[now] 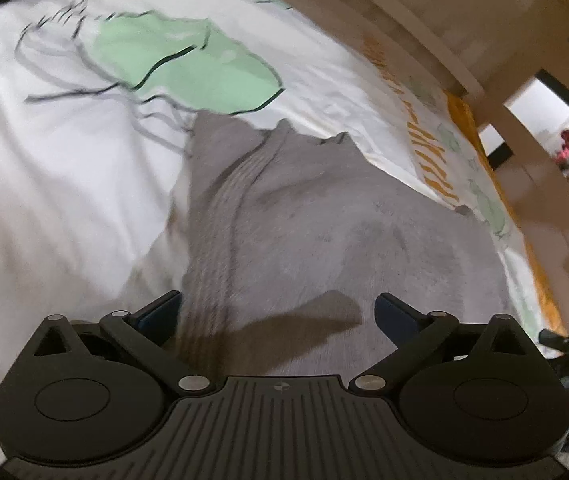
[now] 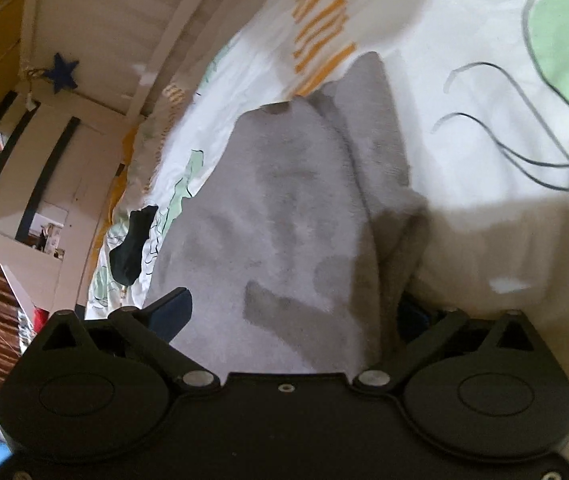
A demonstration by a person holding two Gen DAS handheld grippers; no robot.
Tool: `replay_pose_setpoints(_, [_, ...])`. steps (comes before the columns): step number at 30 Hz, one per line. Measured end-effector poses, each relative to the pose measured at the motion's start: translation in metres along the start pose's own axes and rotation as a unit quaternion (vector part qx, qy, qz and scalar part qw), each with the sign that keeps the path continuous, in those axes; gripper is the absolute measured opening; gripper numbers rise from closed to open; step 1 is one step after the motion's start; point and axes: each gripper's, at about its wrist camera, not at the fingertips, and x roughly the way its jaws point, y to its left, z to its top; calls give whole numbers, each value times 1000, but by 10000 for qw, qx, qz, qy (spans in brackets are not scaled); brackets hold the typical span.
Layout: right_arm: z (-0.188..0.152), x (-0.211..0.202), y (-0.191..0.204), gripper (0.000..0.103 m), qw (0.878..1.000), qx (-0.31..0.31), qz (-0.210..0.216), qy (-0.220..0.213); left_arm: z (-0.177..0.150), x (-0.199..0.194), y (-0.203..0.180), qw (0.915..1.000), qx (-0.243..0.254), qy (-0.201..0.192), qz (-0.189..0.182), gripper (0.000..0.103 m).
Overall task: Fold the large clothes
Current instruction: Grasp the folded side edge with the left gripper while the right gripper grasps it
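Both grippers, left gripper [image 1: 278,312] and right gripper [image 2: 296,312], hover jaws released over a grey garment [image 1: 324,220] spread on the bed [image 1: 64,200], seemingly ready for folding.

Grey garment [image 2: 284,220] fold hides right tool's [image 2: 296,312] far pad

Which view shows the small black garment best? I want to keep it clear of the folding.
The right wrist view: the small black garment lies in plain sight on the printed bedcover, just left of the grey garment. The left wrist view does not show it, only the grey garment and bedcover.
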Motion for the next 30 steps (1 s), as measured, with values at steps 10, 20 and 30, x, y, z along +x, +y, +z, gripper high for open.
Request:
replay_pose_setpoints(10, [-7,3,4,46,9986,-313,-315,-278,-8,-17,10,9982,-489,-137,-326,58])
replay_pose_setpoints(20, [-17,-8,20,22,9957,-33,-616,-694,-5,-36,0,9956,-583,-28,-736,20])
replay_pose_setpoints(30, [-60,-68,47,19,9957,114,-764,-501,-40,-98,-16,9954,-178,556,-755,19])
